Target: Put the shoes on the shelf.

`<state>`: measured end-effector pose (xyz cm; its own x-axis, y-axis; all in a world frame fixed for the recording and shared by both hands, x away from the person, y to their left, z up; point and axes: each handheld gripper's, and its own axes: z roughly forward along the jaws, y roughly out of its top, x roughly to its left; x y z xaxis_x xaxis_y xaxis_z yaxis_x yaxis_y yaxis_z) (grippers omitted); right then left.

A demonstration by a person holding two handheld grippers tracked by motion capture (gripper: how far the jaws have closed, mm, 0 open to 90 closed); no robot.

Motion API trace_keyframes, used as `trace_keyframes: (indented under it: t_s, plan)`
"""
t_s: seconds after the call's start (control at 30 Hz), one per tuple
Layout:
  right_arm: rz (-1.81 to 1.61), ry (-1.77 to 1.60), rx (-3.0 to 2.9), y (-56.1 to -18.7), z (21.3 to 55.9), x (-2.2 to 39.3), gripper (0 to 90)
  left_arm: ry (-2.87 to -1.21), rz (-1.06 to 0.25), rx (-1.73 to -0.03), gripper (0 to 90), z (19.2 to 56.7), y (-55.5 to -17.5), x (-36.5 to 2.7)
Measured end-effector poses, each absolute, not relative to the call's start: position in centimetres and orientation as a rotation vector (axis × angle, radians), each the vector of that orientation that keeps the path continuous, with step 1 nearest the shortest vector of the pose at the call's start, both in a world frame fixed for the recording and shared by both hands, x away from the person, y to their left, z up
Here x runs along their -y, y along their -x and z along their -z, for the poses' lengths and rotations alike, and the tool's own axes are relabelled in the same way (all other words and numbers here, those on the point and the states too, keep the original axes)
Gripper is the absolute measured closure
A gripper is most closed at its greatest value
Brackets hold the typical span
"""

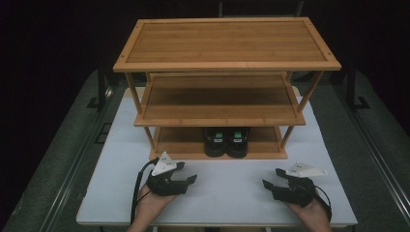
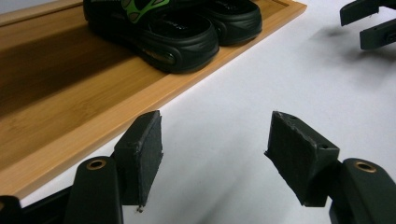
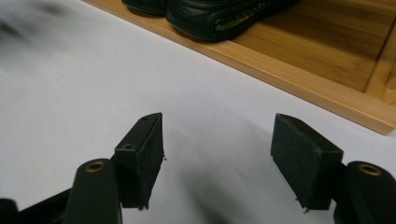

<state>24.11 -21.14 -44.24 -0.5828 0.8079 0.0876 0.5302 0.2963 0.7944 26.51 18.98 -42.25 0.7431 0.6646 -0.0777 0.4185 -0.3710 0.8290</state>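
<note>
Nearest the camera in the high view, two hands come up from the bottom edge, each holding a tool low over the white desk (image 1: 227,191). The left tool (image 1: 189,172) and the right tool (image 1: 271,178) both stand with jaws apart and nothing between them; their pads (image 2: 145,154) frame only bare desk surface.

The pair of black sandals (image 1: 226,141) sits ahead of both tools, on the bottom board of the wooden shoe rack (image 1: 227,65), about midway between them and side by side with toes toward the person. That placement, together with both tools being empty and drawn back from the rack's front edge, suggests the sandals are already stowed.

The high view gives the whole layout: three tiers, the upper two bare, and the tools well apart from each other. The left gripper view adds what it cannot: the green markings on the sandals (image 2: 177,32), which lie up and to the left of that tool, and the other tool off to its upper right. The right gripper view shows the sandal soles (image 3: 219,18) just inside the rack's raised rim (image 3: 299,84).
</note>
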Motion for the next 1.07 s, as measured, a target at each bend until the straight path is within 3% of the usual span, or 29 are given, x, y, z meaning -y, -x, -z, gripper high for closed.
trace_keyframes:
  t_s: [0.77,1.07]
  plan:
    - [-1.156,-1.214,-2.241,-22.2,44.5,22.9,31.7,-2.024,-0.339,-0.825,29.8,42.6,-25.4,-20.5]
    - [-1.192,-1.218,-2.198,-21.2,44.9,23.3,27.0,-2.001,-0.338,-0.847,24.9,43.3,-24.5,-21.4]
